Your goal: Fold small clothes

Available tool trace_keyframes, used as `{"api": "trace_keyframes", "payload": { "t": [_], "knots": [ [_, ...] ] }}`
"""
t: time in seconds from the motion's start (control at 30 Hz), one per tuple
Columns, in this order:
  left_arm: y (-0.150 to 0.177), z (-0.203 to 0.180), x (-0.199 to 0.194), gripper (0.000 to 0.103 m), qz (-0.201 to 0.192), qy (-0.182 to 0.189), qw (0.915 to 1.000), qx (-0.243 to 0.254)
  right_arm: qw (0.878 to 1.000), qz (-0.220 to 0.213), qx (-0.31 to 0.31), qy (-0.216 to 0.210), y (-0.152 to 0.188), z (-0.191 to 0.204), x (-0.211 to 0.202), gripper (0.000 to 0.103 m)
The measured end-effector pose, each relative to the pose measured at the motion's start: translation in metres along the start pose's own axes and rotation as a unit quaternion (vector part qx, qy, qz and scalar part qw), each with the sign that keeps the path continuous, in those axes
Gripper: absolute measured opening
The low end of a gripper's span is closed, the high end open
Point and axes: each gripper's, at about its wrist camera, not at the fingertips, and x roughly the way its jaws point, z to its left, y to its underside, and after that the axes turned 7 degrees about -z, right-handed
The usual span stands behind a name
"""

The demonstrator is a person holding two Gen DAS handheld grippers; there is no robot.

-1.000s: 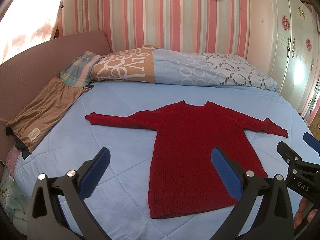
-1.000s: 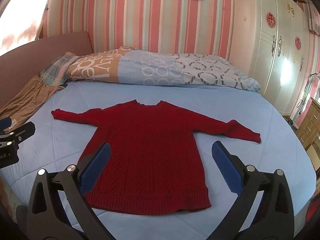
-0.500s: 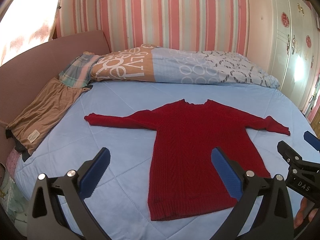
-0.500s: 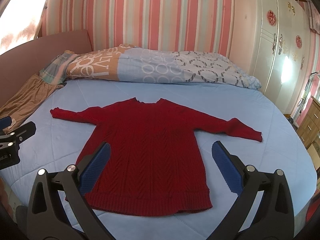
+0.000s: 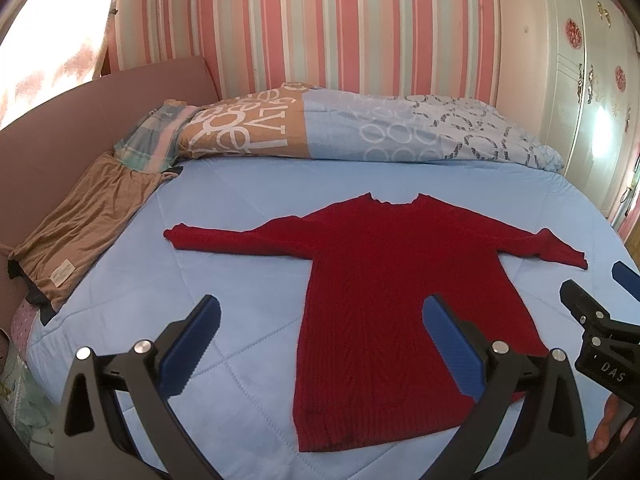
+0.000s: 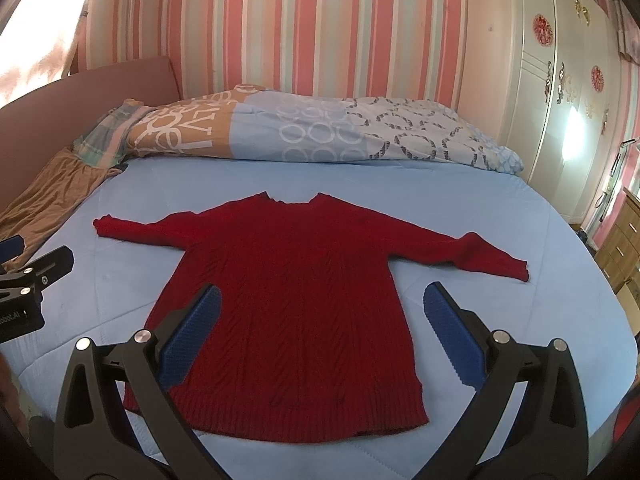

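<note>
Left wrist view: left gripper [image 5: 320, 344] with black arms and blue ribbed pads [image 5: 191, 345], jaws spread wide, holding nothing, hovering over near edge of light-blue quilted bedspread [image 5: 224, 208]. Dark red cable-knit sweater [image 5: 400, 280] spread flat on bedspread, both sleeves out sideways, neckline toward folded patterned duvet in tan, blue and grey [image 5: 352, 128], ribbed hem nearest camera. Right pad overlapping sweater's lower right in view, left pad over bare bedspread; contact not confirmable. Crumpled tan fabric garment [image 5: 84, 224] at left bed edge, well apart from sweater. Part of right gripper visible at right edge. Right wrist view: right gripper [image 6: 320, 340], same build, jaws likewise wide apart and empty, above sweater [image 6: 296, 300] hem area; left pad over lower left of sweater, right pad over bedspread [image 6: 520, 216] beside it. White wardrobe with floral decals [image 6: 560, 100] on right, pink striped wall [image 6: 320, 40] behind.
</note>
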Motion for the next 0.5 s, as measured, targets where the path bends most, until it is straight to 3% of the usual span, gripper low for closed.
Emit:
{"api": "trace_keyframes", "payload": {
  "t": [0.33, 0.5],
  "knots": [
    [0.004, -0.001, 0.009, 0.101, 0.001, -0.004, 0.9999, 0.01, 1.0, 0.003, -0.005, -0.003, 0.001, -0.002, 0.009, 0.1],
    [0.001, -0.013, 0.034, 0.101, 0.013, -0.003, 0.9991, 0.04, 1.0, 0.008, 0.007, -0.018, 0.005, -0.011, 0.028, 0.1]
  ]
}}
